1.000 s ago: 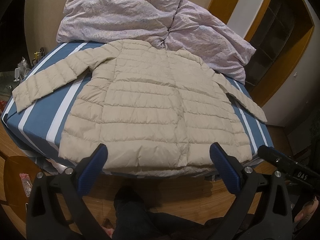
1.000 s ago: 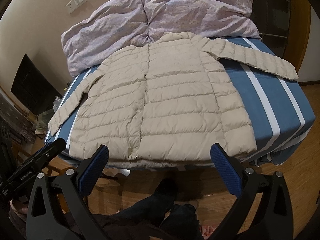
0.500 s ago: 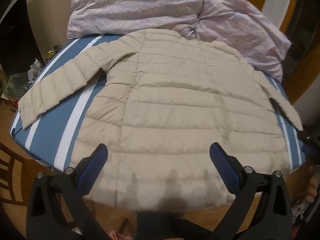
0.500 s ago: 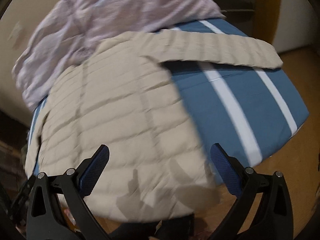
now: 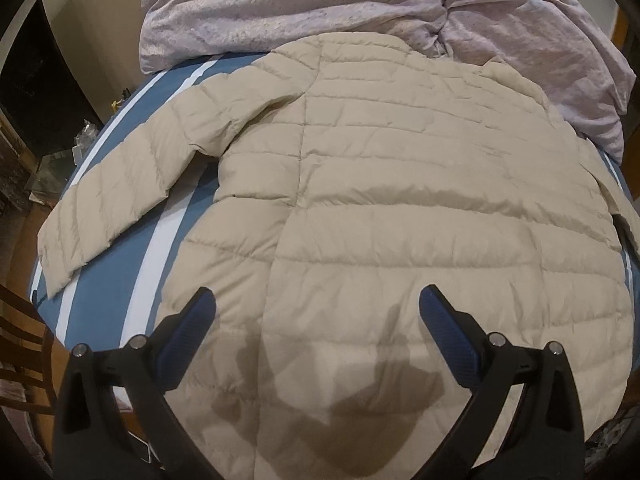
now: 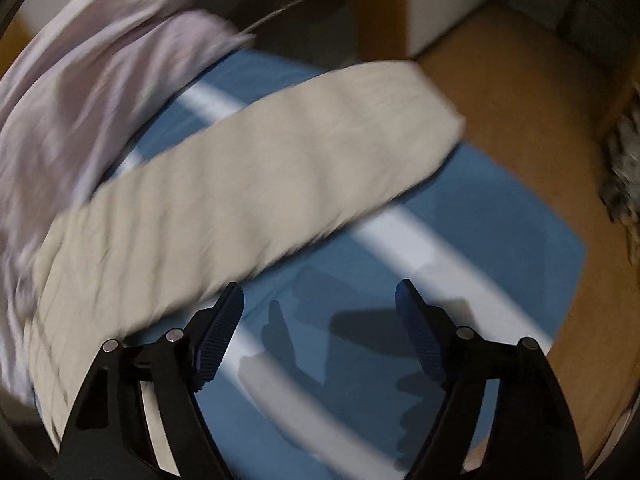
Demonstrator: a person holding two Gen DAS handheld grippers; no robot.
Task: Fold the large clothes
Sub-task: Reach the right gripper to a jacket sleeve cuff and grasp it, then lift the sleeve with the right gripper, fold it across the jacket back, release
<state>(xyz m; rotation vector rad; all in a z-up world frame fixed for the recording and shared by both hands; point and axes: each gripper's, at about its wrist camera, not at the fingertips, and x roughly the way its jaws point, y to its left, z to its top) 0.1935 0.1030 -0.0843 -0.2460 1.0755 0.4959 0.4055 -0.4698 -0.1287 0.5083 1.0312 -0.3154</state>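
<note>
While both jaws gape empty, the left hand-held gripper [image 5: 316, 312] overhangs the jacket [image 5: 400, 200].

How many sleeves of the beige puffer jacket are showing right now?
2. One sleeve lies spread toward the left on the striped bed sheet in the left wrist view; the other sleeve stretches diagonally across the sheet in the blurred right wrist view.

One quilted beige jacket [image 5: 400, 200], one lilac duvet [image 5: 320, 4], one striped blue bedsheet [image 5: 116, 280], two grippers.
</note>
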